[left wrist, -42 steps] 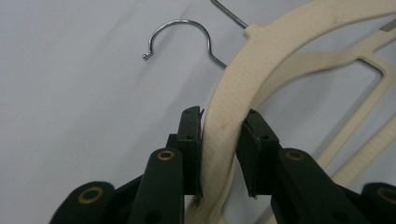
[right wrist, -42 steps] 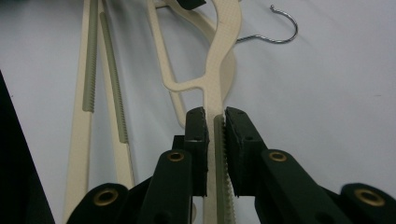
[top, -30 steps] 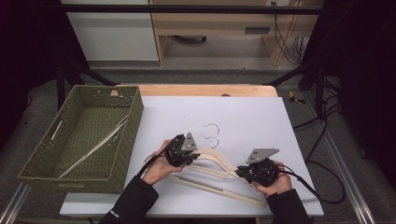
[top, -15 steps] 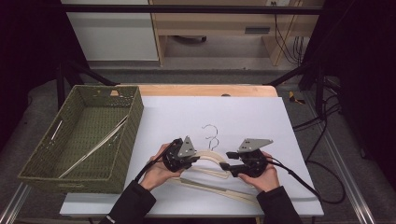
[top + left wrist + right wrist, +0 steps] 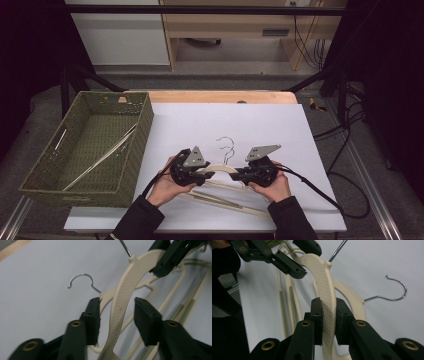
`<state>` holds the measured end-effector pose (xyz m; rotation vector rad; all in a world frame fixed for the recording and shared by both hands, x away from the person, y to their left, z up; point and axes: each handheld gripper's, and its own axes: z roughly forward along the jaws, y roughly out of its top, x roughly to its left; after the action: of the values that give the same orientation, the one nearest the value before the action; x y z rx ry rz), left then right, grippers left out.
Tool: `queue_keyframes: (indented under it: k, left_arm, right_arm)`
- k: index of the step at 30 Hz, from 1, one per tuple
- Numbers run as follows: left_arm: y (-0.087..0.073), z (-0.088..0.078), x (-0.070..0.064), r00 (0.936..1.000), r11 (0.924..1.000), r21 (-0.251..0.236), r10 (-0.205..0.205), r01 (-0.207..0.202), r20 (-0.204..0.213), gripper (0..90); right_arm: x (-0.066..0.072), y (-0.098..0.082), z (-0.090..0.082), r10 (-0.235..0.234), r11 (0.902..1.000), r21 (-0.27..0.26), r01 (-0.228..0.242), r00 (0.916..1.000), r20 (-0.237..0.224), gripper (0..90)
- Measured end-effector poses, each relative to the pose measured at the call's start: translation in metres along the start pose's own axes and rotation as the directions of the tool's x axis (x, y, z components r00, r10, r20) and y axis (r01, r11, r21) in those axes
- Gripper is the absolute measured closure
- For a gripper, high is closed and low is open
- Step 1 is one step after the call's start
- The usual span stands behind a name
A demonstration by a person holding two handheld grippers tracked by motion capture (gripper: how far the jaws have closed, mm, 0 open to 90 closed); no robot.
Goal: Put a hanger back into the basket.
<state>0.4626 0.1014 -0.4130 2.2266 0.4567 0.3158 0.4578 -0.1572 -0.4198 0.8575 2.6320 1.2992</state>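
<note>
The right claw (image 5: 328, 315) is clamped on the cream hanger (image 5: 323, 277); the left claw (image 5: 117, 312) straddles it, parted, not touching.

Light falls from above onto the white table (image 5: 280, 125), which is bright and evenly lit, while the room around it is dark. Shadows under the hands are soft. The high view is slightly soft overall. In both gripper views the near jaws blur, possibly from motion.
</note>
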Motion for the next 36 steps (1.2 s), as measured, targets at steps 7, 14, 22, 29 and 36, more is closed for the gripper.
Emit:
queue_keyframes:
  k: [7,14,22,29,36]
  left_arm:
    - [-0.002,-0.038,0.000,0.9951,0.9874,-0.127,-0.097,0.094,-0.018,19.5]
    - [-0.009,-0.063,0.000,0.9928,0.9790,-0.167,-0.120,0.116,-0.010,16.1]
    - [0.002,-0.058,-0.004,0.9978,0.9912,-0.117,-0.059,0.062,0.032,24.8]
    - [0.010,-0.047,-0.012,0.9952,0.9980,-0.060,0.022,-0.017,0.096,53.6]
    - [0.006,-0.049,-0.016,0.9936,0.9987,-0.027,0.046,-0.043,0.104,70.1]
  right_arm:
    - [0.010,0.004,-0.014,-0.038,0.9990,-0.023,0.037,0.9975,-0.060,82.9]
    - [0.022,0.011,-0.028,-0.060,0.9968,-0.058,0.055,0.9951,-0.079,86.7]
    - [0.035,0.020,-0.035,-0.113,0.9914,-0.079,0.105,0.9868,-0.116,86.8]
    - [0.042,0.022,-0.033,-0.146,0.9877,-0.077,0.136,0.9790,-0.142,86.7]
    - [0.043,0.021,-0.028,-0.153,0.9871,-0.071,0.143,0.9772,-0.147,86.1]
